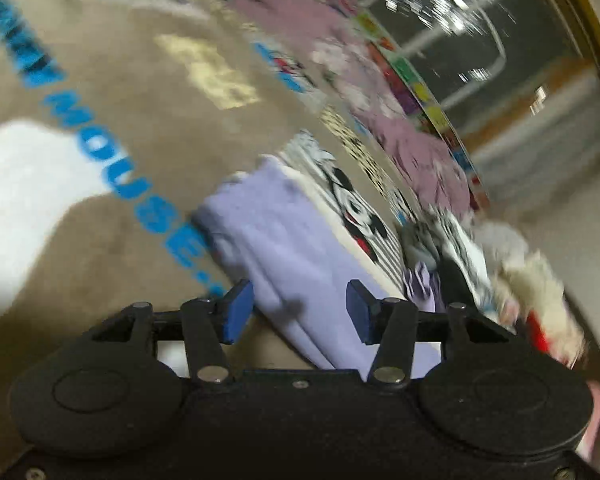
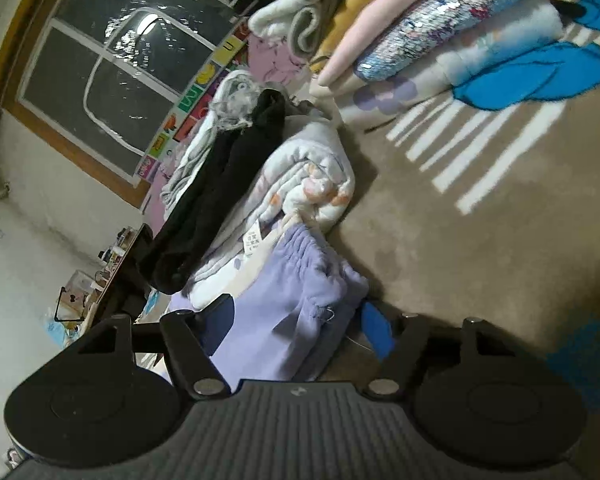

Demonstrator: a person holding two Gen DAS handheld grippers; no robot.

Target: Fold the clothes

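Note:
A lavender pair of sweatpants lies on a tan Mickey Mouse blanket. In the left wrist view my left gripper is open, its blue pads on either side of the lavender cloth, which runs between them. The view is blurred by motion. In the right wrist view my right gripper is open around the gathered waistband of the same sweatpants; the blue pads stand wide apart on both sides of the cloth.
A folded white quilt and a black garment lie beside the sweatpants. Stacked pillows and plush items sit at the far side. A window and a wall are to the left. A pile of clothes lies at the blanket's edge.

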